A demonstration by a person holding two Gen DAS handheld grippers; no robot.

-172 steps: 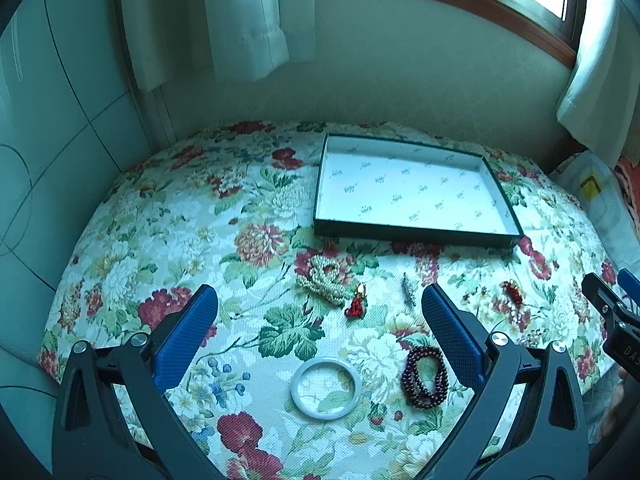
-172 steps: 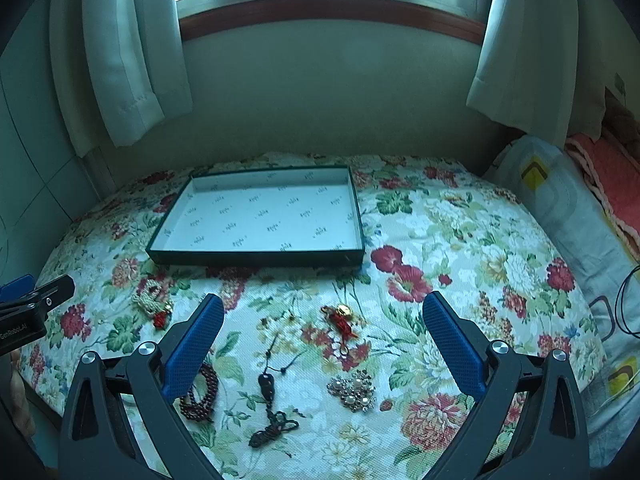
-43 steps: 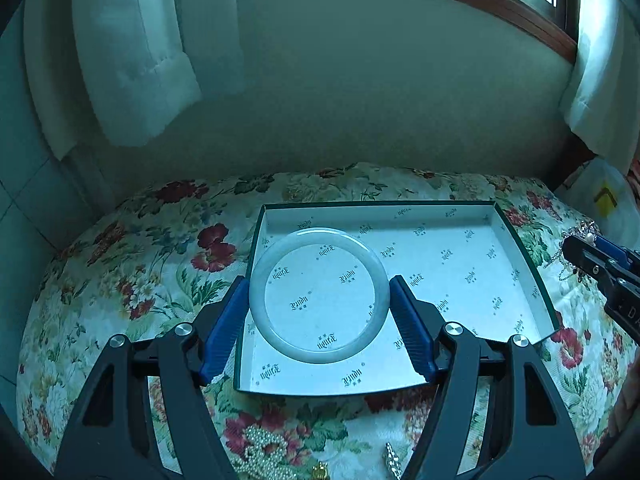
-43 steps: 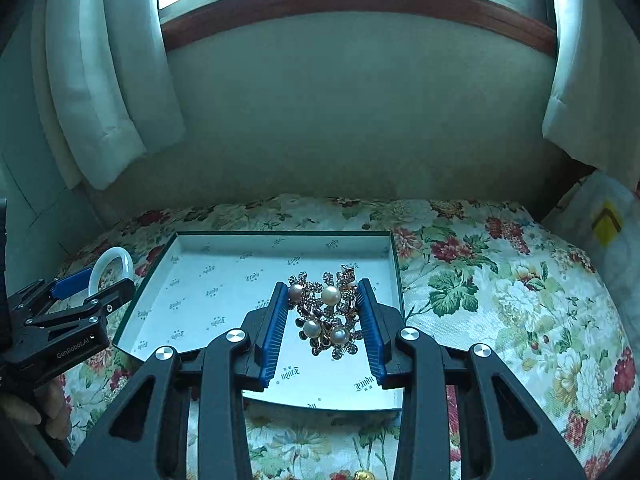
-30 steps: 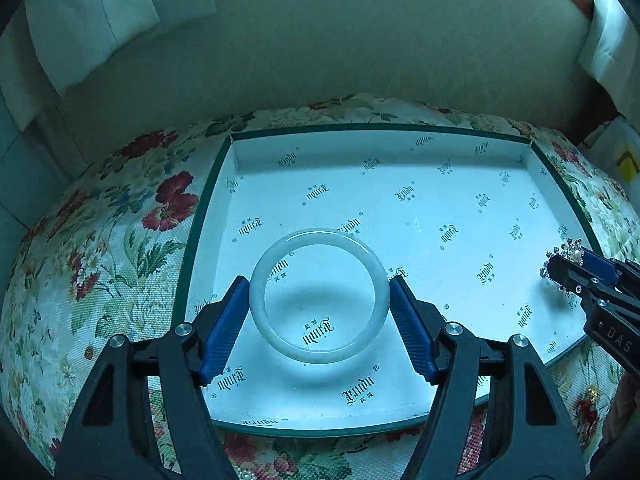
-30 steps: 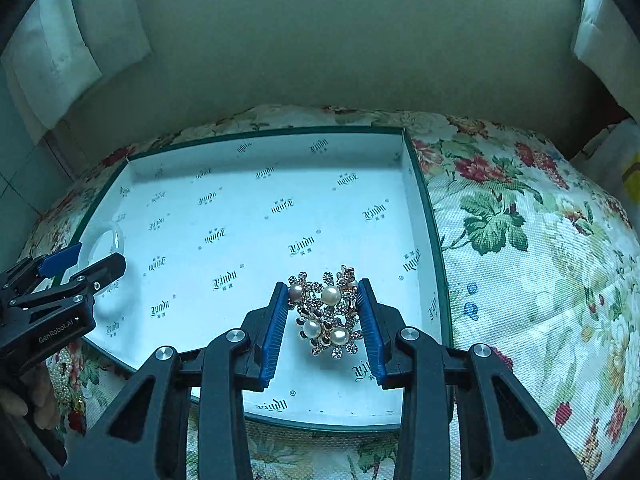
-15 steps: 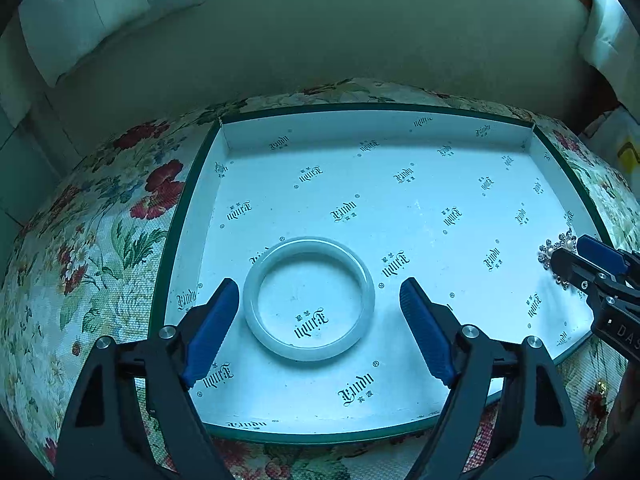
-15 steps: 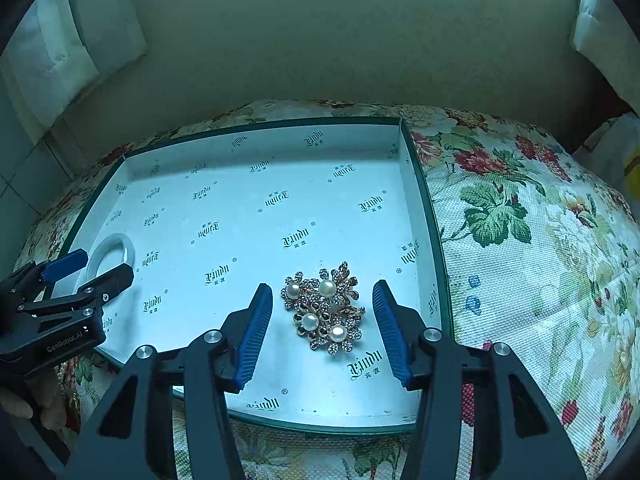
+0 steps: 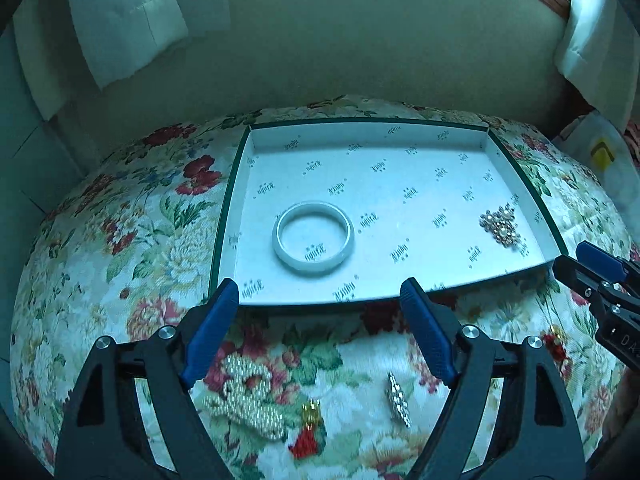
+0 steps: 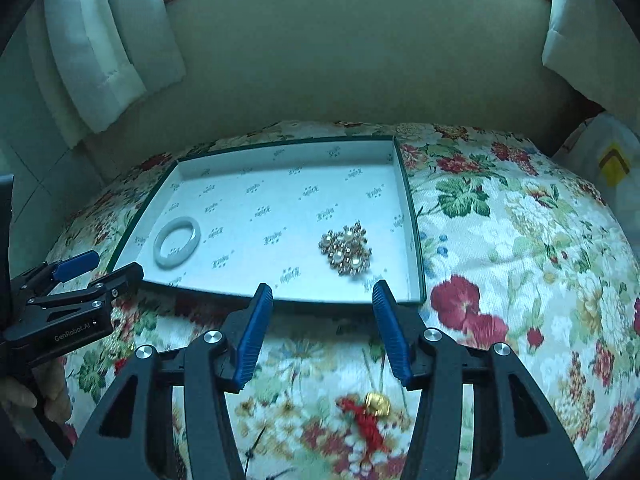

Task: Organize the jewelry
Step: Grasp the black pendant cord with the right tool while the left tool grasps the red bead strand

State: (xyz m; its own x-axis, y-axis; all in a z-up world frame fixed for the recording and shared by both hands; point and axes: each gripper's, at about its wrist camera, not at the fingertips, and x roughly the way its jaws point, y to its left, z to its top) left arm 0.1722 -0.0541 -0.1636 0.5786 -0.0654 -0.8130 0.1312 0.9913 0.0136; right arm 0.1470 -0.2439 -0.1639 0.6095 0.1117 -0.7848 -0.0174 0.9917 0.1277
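White bangle [image 9: 313,237] and pearl brooch [image 10: 346,249] inside tray [image 9: 400,132]; both tongs apart, empty.

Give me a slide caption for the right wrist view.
Open right gripper hovers before the tray holding brooch and bangle.

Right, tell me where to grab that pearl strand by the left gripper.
Take the pearl strand across its bunched middle, coming straight down from above. It lies in a flat heap on the floral cloth, so the left gripper, open now, should straddle the pile's narrow width.
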